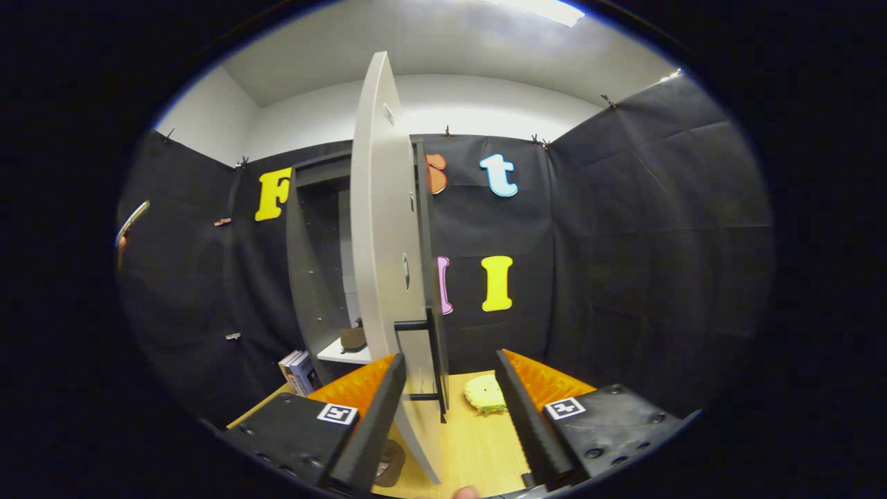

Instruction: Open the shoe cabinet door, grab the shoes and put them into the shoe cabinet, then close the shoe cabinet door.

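The pale cabinet door (381, 277) stands swung open at frame centre, its dark bar handle (438, 364) between the spread, empty fingers of the gripper (449, 367). A brown shoe (353, 337) sits on the cabinet shelf (343, 354) left of it. Books (298, 371) lean lower left; a yellow-green object (485, 395) lies on the wooden floor (478, 443).
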Action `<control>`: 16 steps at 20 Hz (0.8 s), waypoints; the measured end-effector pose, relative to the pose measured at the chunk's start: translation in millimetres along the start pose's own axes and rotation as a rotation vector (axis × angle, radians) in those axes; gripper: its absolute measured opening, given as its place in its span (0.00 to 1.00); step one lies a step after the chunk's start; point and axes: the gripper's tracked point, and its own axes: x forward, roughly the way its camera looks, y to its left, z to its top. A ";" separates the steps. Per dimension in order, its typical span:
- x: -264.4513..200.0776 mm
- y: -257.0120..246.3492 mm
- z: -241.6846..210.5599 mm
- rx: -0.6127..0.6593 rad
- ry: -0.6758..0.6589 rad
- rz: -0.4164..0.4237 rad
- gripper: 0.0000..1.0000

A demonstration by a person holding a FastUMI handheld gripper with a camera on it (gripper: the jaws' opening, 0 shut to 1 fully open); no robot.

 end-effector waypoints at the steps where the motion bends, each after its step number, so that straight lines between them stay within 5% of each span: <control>1: -5.4 9.6 1.5 -0.010 0.002 0.045 0.86; 2: -14.8 24.8 3.9 -0.009 0.002 0.100 0.99; 6: -33.9 95.4 -29.3 0.042 0.090 0.343 0.98; 16: 6.7 149.4 -272.5 0.064 0.576 0.309 0.99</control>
